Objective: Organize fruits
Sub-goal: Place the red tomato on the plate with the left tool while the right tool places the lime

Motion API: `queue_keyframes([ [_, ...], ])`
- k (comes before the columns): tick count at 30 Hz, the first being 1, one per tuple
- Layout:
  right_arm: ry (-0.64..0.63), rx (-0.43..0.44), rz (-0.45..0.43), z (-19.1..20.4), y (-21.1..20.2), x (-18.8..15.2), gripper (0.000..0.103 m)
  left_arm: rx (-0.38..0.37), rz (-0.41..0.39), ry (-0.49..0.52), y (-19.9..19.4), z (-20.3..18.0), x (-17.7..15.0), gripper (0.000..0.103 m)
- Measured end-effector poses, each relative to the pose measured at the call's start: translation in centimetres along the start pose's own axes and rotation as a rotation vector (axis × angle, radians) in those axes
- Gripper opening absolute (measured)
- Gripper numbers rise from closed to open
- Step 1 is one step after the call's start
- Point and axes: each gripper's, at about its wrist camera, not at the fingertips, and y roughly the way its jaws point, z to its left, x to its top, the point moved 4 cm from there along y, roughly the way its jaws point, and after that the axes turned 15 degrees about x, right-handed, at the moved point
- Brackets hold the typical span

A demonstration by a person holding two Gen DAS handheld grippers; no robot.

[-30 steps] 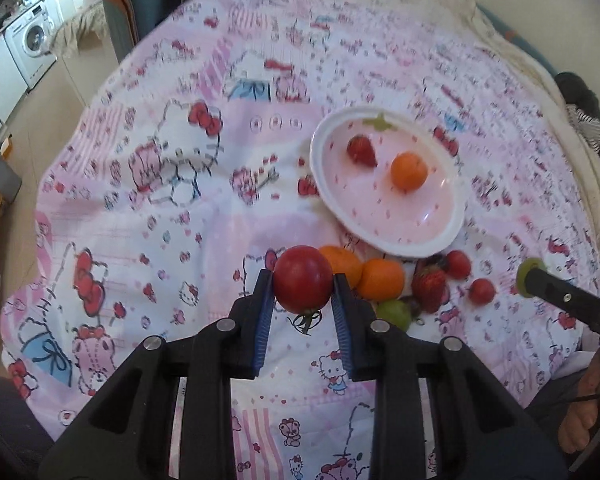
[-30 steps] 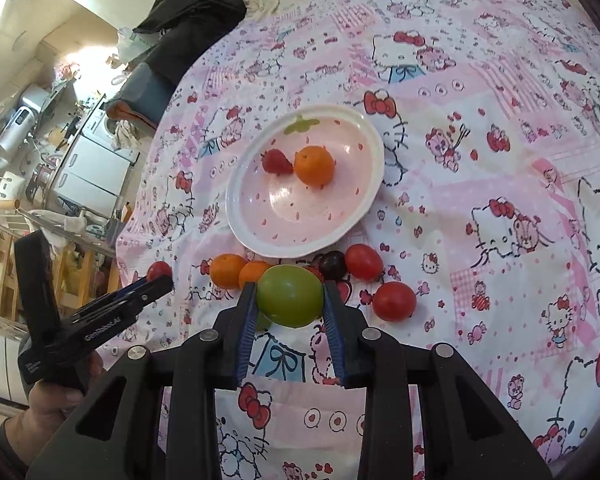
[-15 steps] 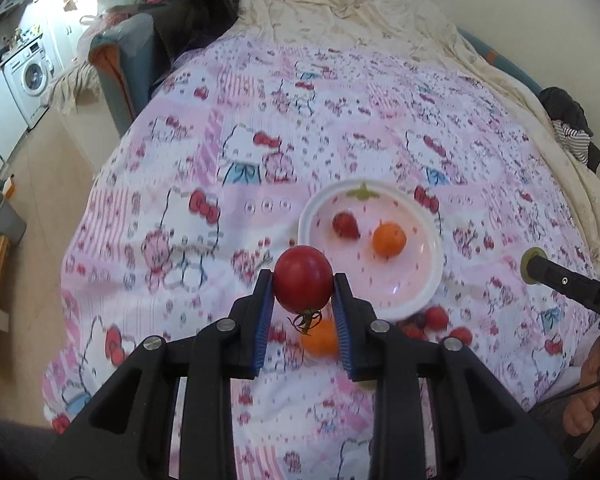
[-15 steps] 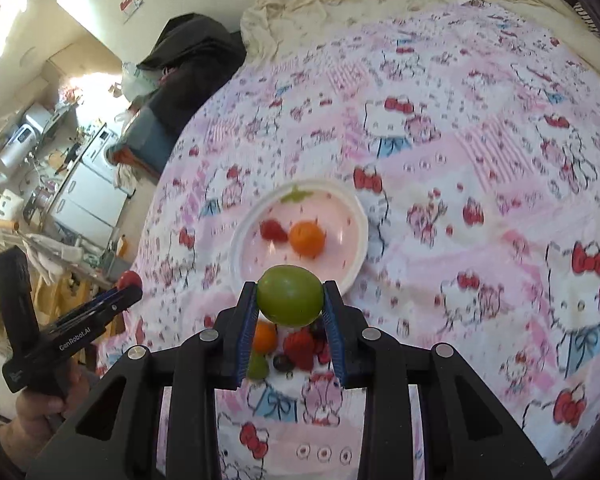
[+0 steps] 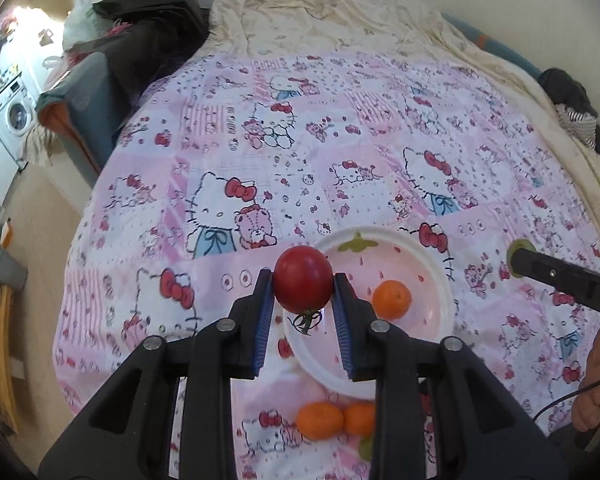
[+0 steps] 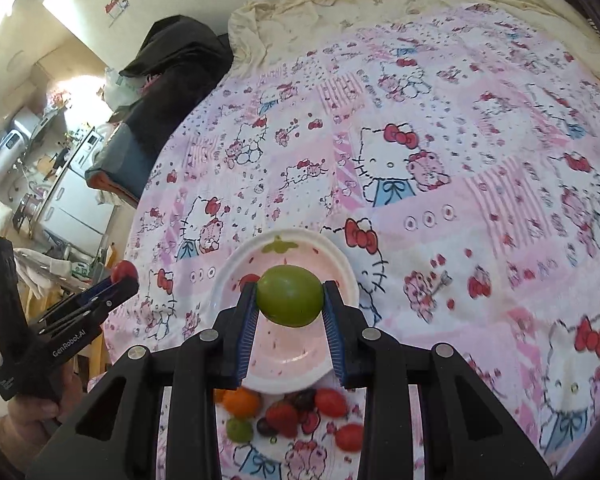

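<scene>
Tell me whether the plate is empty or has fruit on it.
Not empty. The plate holds an orange; the right wrist view shows something red on it too, mostly hidden behind the right claw.

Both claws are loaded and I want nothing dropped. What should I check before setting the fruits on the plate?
1. Left claw grips the red tomato between both fingers: ok.
2. Right claw grips the green fruit squarely: ok.
3. Bare room on the plate beside the orange: ok.
4. Each claw is lined up with the plate: ok.
5. Height above the plate: cannot tell.
6. Loose fruits on the cloth lie off the plate: ok.
</scene>
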Motion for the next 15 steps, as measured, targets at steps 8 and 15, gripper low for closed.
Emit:
queue_keyframes([
  [8, 0.038, 0.021, 0.083, -2.5, 5.3, 0.8, 0.033, -0.019, 0.095, 0.069, 5.2, -2.8, -1.7, 0.025],
  [15, 0.03, -0.014, 0.164, -4.1, 8.9, -0.1, 0.034, -0.04, 0.158, 0.096, 8.2, -3.6, -3.4, 0.026],
])
